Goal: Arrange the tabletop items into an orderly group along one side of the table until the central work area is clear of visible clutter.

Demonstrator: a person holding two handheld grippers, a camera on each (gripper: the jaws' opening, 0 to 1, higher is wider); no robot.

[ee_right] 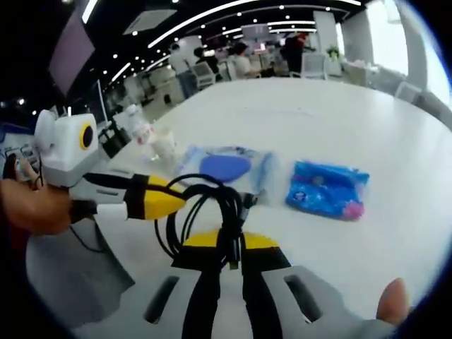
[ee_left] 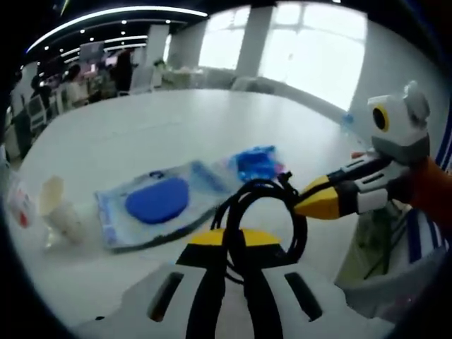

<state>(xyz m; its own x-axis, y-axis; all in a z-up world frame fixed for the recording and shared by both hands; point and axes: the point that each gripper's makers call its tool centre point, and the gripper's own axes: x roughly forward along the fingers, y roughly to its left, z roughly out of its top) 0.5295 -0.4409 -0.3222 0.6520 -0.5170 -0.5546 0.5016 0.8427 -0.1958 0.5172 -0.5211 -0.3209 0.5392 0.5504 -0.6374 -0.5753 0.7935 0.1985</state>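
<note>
With both tools pinched shut on the black cord, your left tool and right tool, lift it slowly together and set it by the blue packs at the edge of the surface.

White gripper bodies, black jaws, yellow tips

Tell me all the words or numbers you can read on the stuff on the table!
None can be read.
Clear packet with the blue oval: printing too blurred to read.
Blue packet: white and pink marks, too blurred to read.
Small white packet with red marks: too small and blurred.
Black cable held in both tongs: no writing visible.
</note>
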